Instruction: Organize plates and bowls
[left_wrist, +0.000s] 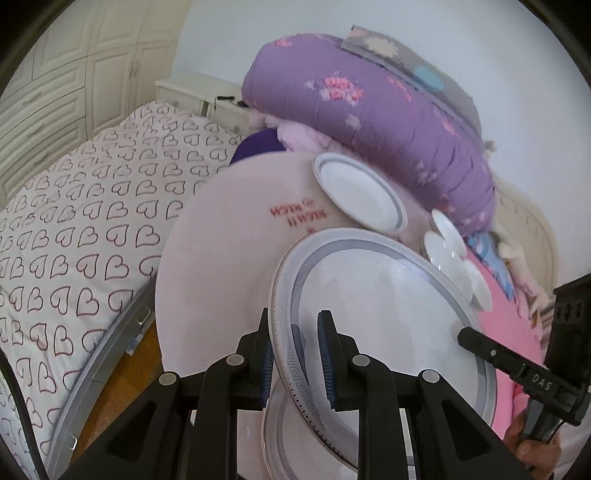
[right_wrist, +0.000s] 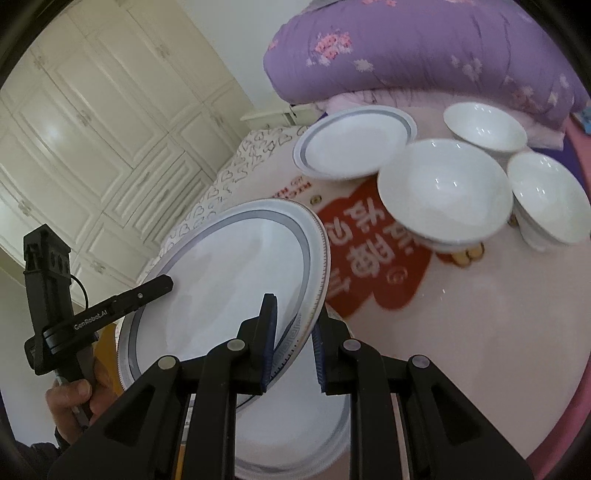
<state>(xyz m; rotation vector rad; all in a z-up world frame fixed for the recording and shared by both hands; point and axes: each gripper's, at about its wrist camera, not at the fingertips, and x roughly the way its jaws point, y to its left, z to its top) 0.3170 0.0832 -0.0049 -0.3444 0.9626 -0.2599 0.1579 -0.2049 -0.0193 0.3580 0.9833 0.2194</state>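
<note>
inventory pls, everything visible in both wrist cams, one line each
large plate: 1, white with grey-blue band, tilted, held by both claws above another plate
lower plate: 1, white with grey band, on the table under the held one
small plate: 1, white with grey band, far side of table
bowls: 3, white, table's far right
table: 1, round, pale pink with red print
quilt: 1, purple floral, behind the table
bed cover: 1, white with heart outlines, left
wardrobe: cream, background
left claw: black, shut on plate rim
right claw: black, at the opposite rim
</note>
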